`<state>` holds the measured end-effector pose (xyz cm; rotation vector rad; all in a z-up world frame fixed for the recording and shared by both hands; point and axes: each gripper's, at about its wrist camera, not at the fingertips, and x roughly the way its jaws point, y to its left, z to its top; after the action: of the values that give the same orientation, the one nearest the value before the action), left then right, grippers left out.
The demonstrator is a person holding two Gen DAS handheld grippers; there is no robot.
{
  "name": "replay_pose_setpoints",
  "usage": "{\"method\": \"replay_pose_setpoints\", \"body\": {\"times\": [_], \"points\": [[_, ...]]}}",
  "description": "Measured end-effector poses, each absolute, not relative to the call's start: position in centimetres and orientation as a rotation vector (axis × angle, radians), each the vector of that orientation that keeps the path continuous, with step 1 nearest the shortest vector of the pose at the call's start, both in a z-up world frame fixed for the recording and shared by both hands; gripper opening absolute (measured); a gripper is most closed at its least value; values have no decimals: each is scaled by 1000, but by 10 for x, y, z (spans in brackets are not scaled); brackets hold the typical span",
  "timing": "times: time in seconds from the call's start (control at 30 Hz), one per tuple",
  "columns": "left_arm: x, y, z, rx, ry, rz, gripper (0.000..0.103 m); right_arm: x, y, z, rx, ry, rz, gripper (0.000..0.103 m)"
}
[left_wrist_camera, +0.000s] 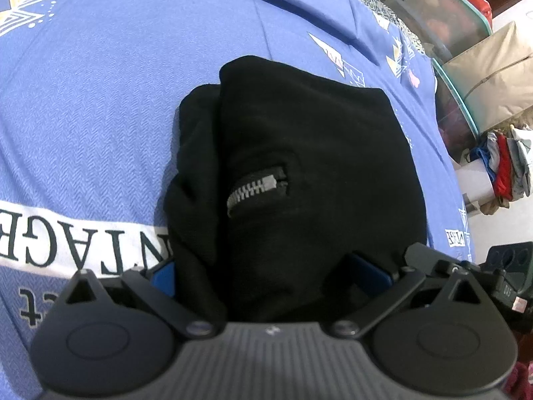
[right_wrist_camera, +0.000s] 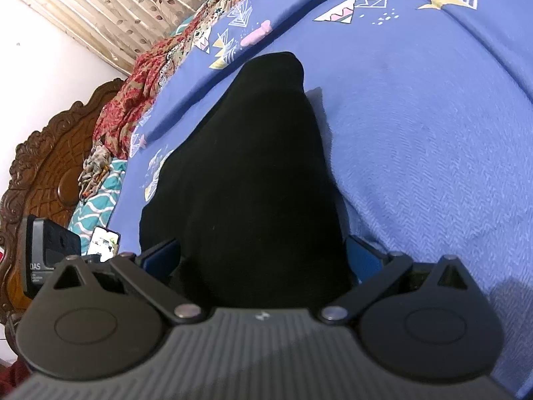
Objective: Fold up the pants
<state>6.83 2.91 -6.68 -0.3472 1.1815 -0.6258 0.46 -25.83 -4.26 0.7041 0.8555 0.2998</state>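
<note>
A: Ribbed grey body of the left gripper (left_wrist_camera: 269, 273) fills the bottom of its view; black link arms splay outward, blue fingers (left_wrist_camera: 165, 278) set wide, with the black fleece pants (left_wrist_camera: 293, 173) bunched between them. Jaws grasping the fabric.

B: Right gripper (right_wrist_camera: 263, 260), same posture. Blue pads (right_wrist_camera: 364, 260) on either side of a thick black fold, jaws gripping the pants too.

A: Pose on the left: pointing forward and down over the bed. Pants bundle spreads away from the fingers, silver metal zipper (left_wrist_camera: 255, 188) facing up, partly open.

B: Right one is angled toward the carved dark wooden headboard (right_wrist_camera: 50, 173). Fabric rises in a tall hump, peak well ahead of the fingers.

A: Pants lie on the blue herringbone bedsheet with white triangle prints (left_wrist_camera: 100, 100).

B: Red patterned cloth (right_wrist_camera: 133, 96) lies along the sheet's far edge, apart from the pants.
</note>
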Motion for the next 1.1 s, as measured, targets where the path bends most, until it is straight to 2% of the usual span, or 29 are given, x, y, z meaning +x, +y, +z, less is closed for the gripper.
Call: {"method": "replay_pose_setpoints", "body": {"times": [0.23, 0.3, 0.37, 0.57, 0.63, 0.8, 0.87, 1.1], "points": [[69, 26, -67, -336, 1188, -626, 103, 5, -260, -43, 712, 868, 297, 103], [69, 25, -66, -329, 1190, -625, 103, 6, -258, -40, 692, 880, 279, 97], [69, 23, -66, -317, 1192, -622, 103, 6, -255, -36, 651, 895, 265, 84], [64, 17, -65, -292, 1176, -615, 102, 7, -258, -35, 684, 929, 275, 72], [64, 17, -65, -296, 1174, -617, 102, 6, -258, -34, 676, 927, 275, 73], [61, 16, -65, -295, 1172, -611, 103, 6, -264, -45, 773, 907, 270, 83], [60, 15, -64, -289, 1168, -610, 103, 6, -262, -45, 775, 896, 279, 90], [62, 16, -65, -299, 1176, -614, 103, 6, -243, -41, 655, 864, 293, 100]]}}
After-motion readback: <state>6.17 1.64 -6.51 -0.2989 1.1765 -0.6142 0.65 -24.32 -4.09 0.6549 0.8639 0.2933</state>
